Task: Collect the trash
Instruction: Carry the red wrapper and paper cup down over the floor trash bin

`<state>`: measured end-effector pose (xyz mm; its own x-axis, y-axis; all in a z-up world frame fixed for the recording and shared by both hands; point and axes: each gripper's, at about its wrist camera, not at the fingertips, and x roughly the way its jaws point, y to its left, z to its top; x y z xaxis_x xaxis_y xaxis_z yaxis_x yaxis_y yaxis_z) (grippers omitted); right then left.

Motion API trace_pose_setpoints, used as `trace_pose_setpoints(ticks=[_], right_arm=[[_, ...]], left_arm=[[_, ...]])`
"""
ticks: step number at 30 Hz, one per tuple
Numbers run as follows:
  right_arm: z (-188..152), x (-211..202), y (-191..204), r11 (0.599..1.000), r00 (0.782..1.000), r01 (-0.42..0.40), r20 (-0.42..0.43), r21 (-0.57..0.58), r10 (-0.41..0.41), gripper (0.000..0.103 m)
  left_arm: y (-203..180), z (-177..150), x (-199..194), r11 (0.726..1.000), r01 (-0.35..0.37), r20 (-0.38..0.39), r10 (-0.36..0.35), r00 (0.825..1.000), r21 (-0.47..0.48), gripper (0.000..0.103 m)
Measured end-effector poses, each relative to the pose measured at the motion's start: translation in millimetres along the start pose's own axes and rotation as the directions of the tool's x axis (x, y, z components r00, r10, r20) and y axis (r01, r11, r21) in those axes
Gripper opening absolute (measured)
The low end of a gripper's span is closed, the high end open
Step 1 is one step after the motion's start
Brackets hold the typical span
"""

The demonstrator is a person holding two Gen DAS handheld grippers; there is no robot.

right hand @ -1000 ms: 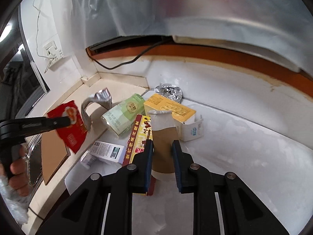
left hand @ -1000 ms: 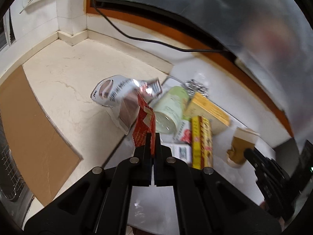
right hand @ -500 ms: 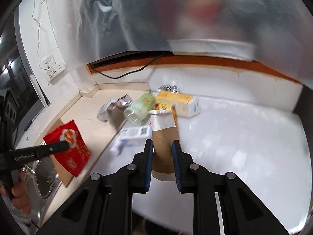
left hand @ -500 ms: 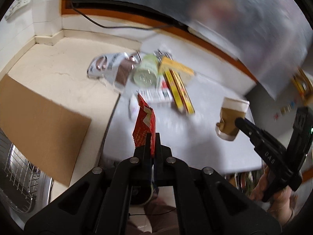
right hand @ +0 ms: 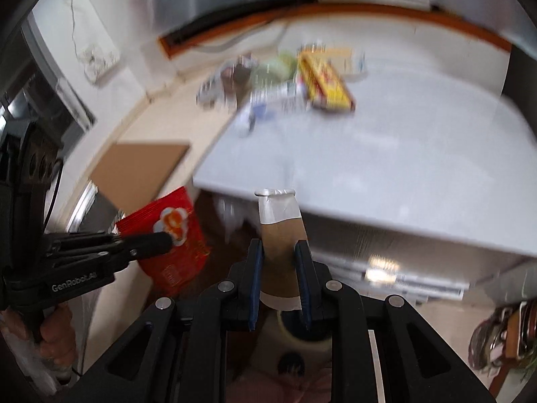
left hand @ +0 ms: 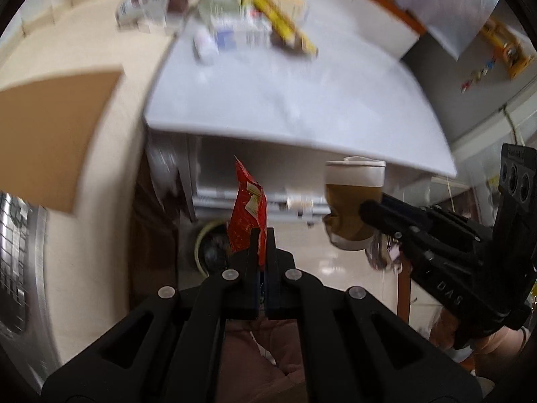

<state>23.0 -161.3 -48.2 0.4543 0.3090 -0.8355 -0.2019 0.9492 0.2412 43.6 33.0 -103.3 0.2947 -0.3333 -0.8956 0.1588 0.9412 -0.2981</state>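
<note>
My left gripper point(left hand: 261, 235) is shut on a red snack wrapper point(left hand: 247, 208), which stands up from the jaws; the same wrapper point(right hand: 167, 241) shows at the lower left of the right wrist view. My right gripper point(right hand: 279, 248) is shut on a brown paper cup with a white lid point(right hand: 282, 231), also seen held sideways point(left hand: 354, 201) in the left wrist view. Both grippers hang past the front edge of the white counter point(left hand: 302, 100), above the floor. A round pale-rimmed bin point(left hand: 209, 248) sits on the floor below the left gripper, partly hidden behind its fingers.
Blurred trash lies at the back of the counter: a yellow box point(right hand: 327, 84), a green cup point(right hand: 272, 70), a white carton point(right hand: 275, 99), a crumpled silver wrapper point(left hand: 147, 3). A cardboard sheet point(left hand: 50, 127) lies beside a sink rack point(left hand: 13, 252). White cabinet fronts point(left hand: 268, 168) stand under the counter.
Both grippers pulled back from the counter past its front edge and tipped downward, carrying the wrapper and cup. The floor and bin came into view; the trash pile receded.
</note>
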Motion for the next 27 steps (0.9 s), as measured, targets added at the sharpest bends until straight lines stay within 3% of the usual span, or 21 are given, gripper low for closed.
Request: trace_pose_setpoints(ticks=[6, 11, 18, 21, 23, 27], right_arm=[[-58, 70, -31, 0.998, 0.986, -0.018, -0.167, 0.053, 0.026, 0.019], [-116, 158, -78, 0.991, 0.961, -0.023, -0.271, 0.134, 0.059, 0.019], [-192, 288, -133, 0.979, 0.928, -0.002, -0.365, 0.203, 0.078, 0.019], [-222, 337, -150, 0.977, 0.916, 0.014, -0.395, 0.213, 0.073, 0.019], [-236, 365, -156, 0.976, 0.906, 0.019, -0.417, 0.218, 0.076, 0.019], [-259, 405, -161, 0.978, 0.892, 0.025, -0.446, 0.207, 0.071, 0.019]], left_arm=[[9, -42, 95, 0.997, -0.039, -0.126, 0.03, 0.992, -0.073, 0.0], [37, -82, 212, 0.982, -0.084, -0.215, 0.047, 0.975, -0.167, 0.0], [79, -125, 366, 0.96, -0.169, -0.325, 0.09, 0.941, -0.225, 0.0], [96, -139, 424, 0.952, -0.192, -0.383, 0.09, 0.919, -0.237, 0.0], [108, -147, 453, 0.947, -0.211, -0.417, 0.095, 0.904, -0.242, 0.0], [122, -155, 485, 0.938, -0.236, -0.446, 0.103, 0.889, -0.254, 0.0]])
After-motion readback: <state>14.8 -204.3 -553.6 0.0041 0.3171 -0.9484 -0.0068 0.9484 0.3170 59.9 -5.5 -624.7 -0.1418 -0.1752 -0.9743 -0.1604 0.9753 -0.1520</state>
